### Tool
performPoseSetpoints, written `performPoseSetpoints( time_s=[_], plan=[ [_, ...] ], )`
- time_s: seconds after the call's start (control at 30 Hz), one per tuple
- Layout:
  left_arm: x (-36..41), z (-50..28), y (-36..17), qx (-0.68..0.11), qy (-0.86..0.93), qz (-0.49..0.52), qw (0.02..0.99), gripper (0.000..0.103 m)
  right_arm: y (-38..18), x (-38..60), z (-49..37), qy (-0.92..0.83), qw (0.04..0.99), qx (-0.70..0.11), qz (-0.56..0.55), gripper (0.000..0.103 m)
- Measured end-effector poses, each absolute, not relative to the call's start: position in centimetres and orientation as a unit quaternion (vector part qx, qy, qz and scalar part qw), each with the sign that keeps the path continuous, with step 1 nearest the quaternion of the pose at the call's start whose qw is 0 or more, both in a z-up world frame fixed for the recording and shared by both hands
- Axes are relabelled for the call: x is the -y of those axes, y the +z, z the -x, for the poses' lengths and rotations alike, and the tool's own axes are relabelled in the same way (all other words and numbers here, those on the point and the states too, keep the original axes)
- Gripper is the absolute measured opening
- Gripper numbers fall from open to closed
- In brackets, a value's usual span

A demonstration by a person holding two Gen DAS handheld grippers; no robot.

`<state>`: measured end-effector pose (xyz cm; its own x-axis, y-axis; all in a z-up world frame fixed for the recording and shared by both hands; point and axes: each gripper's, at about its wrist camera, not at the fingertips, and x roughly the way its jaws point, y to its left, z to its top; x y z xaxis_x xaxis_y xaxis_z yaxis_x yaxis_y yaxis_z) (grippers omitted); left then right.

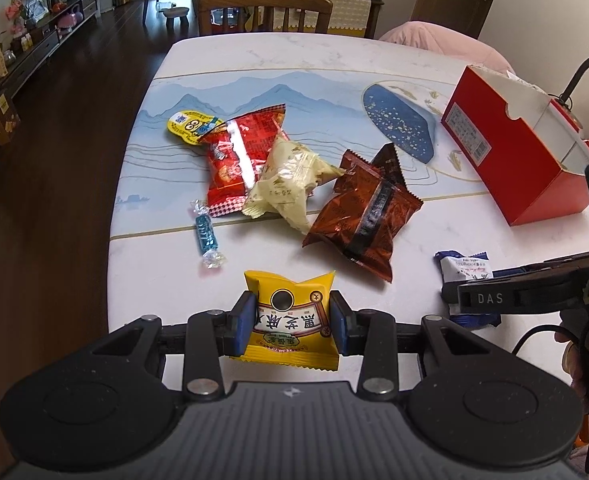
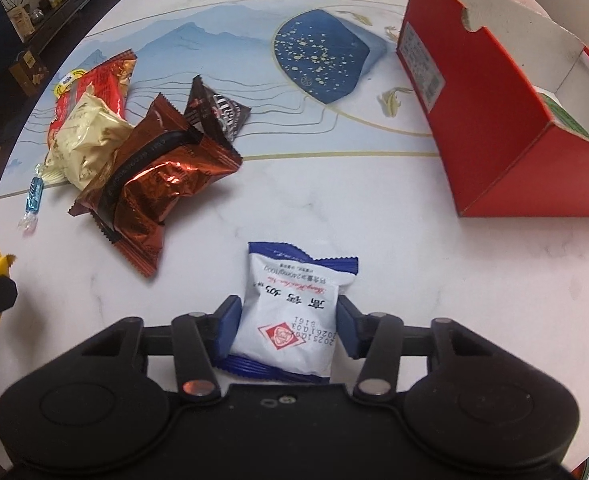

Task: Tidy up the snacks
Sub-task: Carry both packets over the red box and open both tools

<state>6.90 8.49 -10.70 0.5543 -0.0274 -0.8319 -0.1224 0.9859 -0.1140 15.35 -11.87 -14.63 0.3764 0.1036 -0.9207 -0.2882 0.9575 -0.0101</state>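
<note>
Snack sorting on a marble-patterned tabletop [image 1: 222, 60], read left to right. At far left lies a blue twist-wrapped candy [image 1: 206, 236], then a loose heap: a yellow cartoon-printed pouch [image 1: 186, 126], a red snack packet [image 1: 238, 160], a cream packet [image 1: 290, 184] overlapping it, and a copper-brown foil packet [image 1: 358, 216] with a darker brown packet [image 2: 214, 110] behind it. Near the front, the left gripper [image 1: 290, 320] is clamped on a yellow pastry packet [image 1: 290, 328], both blue pads pressing its sides. To its right, the right gripper [image 2: 288, 326] straddles a white-and-blue packet [image 2: 294, 312] that lies on the tabletop; the pads sit against its edges, and the grip appears to be just taking hold. At far right stands an open red cardboard box [image 2: 502, 152], the probable destination, with something green already inside.

Risks, as judged: both packets are puffed and slick, so a pinch near the sealed edge may let them slide out during the lift. The box's tall near wall could catch a hanging packet. Two hands converging on one opening may collide.
</note>
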Motion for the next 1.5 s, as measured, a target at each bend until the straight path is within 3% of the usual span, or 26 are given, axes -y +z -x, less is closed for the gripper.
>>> performPoseSetpoints(
  time_s=[0.77,1.17,1.5],
  plan=[
    [3.4,-14.4,-3.0,-0.414,-0.022,0.042,0.909,0.038,-2.6,25.2,-19.5,0.173,0.887,-0.424,0.051,0.047],
    [12.7,-21.2,-0.5,-0.398,-0.050,0.023,0.916,0.038,-1.1,33.9,-25.3,0.146,0.902,-0.404,0.038,0.047],
    [18.6,-26.9,-2.0,-0.432,-0.062,0.008,0.900,0.038,-2.4,38.1,-30.2,0.139,0.895,-0.420,0.060,0.048]
  ],
)
